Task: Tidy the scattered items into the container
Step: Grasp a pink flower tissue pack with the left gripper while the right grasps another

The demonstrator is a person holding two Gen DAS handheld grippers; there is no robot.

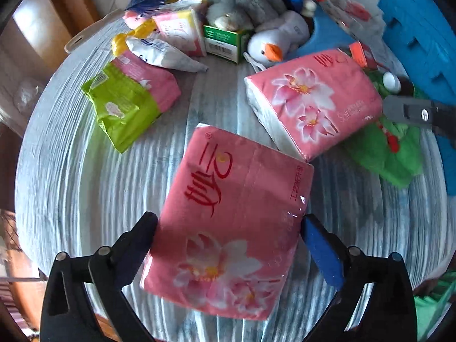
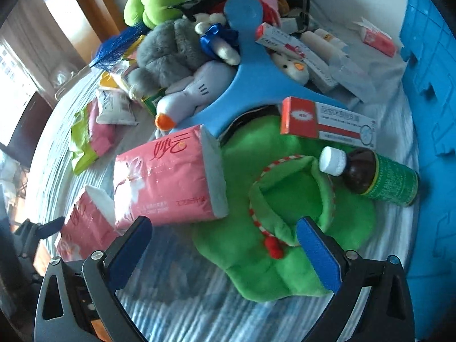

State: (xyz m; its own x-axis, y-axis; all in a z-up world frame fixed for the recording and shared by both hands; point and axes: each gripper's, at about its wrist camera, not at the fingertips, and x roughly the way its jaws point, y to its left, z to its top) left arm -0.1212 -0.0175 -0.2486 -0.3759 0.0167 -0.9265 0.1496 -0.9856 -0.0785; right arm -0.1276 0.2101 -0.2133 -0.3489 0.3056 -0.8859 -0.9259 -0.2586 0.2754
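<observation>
My left gripper [image 1: 229, 232] has its jaws on either side of a pink tissue pack [image 1: 228, 222], pressing its sides above the striped cloth; it also shows in the right wrist view [image 2: 82, 228]. A second pink tissue pack [image 1: 310, 102] lies beyond it, and also shows in the right wrist view [image 2: 168, 176]. My right gripper [image 2: 225, 235] is open and empty, hovering over a green plush slipper [image 2: 287, 219]. A brown bottle [image 2: 373, 175] with a white cap lies beside the slipper.
A red-and-white medicine box [image 2: 327, 122], a blue plastic piece [image 2: 250, 65], grey and green plush toys [image 2: 173, 48], a penguin toy [image 1: 273, 42], a green-pink packet [image 1: 128, 102] and small boxes crowd the far side. A blue foam wall [image 2: 433, 114] stands at the right.
</observation>
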